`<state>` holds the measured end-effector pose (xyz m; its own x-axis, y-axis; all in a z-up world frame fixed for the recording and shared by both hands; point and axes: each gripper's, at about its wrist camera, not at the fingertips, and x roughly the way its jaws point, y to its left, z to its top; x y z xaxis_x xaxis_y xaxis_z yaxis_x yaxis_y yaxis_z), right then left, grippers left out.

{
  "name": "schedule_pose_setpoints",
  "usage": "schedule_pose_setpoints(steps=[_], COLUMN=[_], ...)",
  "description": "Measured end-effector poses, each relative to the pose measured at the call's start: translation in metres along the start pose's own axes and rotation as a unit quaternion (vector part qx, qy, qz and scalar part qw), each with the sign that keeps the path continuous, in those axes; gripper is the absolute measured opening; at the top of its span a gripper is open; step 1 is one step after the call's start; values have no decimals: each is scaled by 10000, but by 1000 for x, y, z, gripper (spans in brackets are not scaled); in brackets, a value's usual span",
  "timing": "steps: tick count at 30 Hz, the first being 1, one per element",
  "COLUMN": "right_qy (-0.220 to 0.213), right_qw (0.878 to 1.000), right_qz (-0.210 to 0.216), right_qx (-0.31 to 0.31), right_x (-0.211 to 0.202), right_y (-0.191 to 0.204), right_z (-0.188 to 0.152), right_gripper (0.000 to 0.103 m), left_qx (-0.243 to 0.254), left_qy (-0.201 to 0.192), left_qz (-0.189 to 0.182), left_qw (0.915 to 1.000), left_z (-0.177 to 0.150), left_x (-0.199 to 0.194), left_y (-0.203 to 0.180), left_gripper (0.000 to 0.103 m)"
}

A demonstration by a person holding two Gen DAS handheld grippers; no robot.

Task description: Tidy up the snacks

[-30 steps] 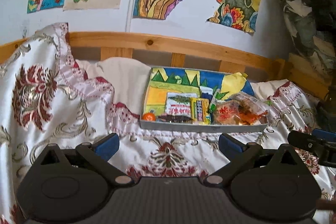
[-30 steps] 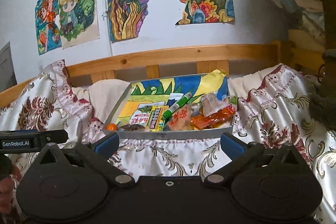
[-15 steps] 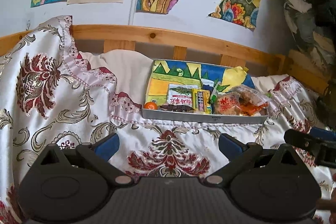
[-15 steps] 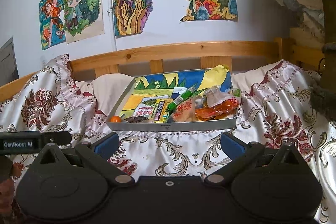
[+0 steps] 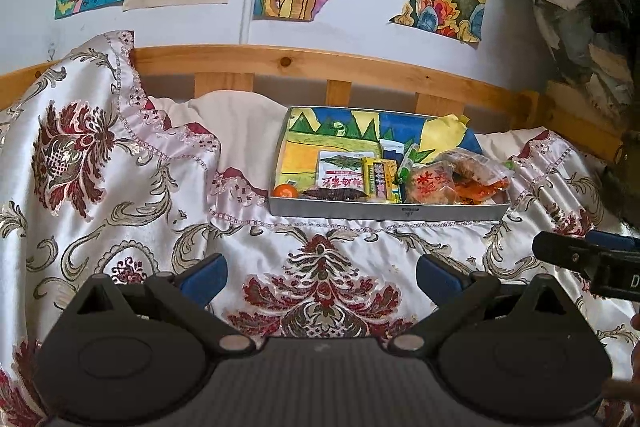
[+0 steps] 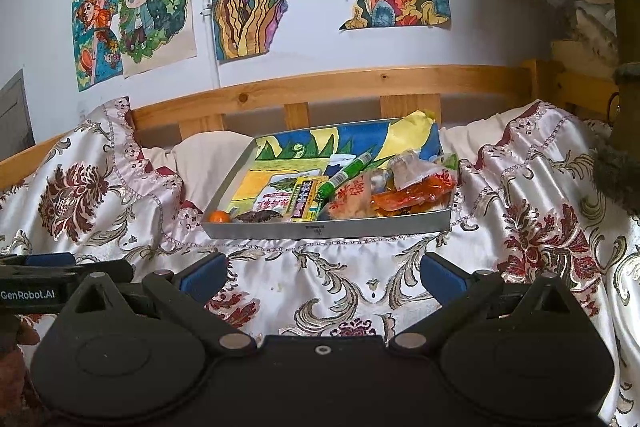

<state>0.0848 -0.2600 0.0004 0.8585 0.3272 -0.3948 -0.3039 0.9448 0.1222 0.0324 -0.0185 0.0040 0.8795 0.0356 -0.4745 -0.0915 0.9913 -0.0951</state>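
**Snack tray ahead of both open tongs on the bed**

A bed covered by a floral satin bedspread (image 5: pixel 120 187) carries a shallow grey tray (image 5: pixel 384 213) near its far edge, by the wooden rail (image 6: pixel 360 79). Inside the tray lie snack packets: a white sachet (image 5: pixel 340 175), a yellow pack (image 5: pixel 378 179), orange-red bags (image 6: pixel 412 197), a green tube (image 6: pixel 346 175) and a small orange (image 5: pixel 285 191) in its near left corner. The left tongs (image 5: pixel 320 277) and right tongs (image 6: pixel 322 277) hover well short of the tray, both spread wide and empty.
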Motion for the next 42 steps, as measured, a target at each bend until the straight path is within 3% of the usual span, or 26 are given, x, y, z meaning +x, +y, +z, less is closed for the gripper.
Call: schedule_pose_setpoints(steps=[42], right_qy=[137], right_qw=[9999], right_qz=[55], right_qx=[23], right_x=[3], right_y=[1], right_z=[-5], right_gripper=[102], left_qx=[-35], left_qy=[41], left_qz=[-90], left_qw=[9999], left_z=[-2], left_x=[-3], left_y=[-1], left_gripper=[102])
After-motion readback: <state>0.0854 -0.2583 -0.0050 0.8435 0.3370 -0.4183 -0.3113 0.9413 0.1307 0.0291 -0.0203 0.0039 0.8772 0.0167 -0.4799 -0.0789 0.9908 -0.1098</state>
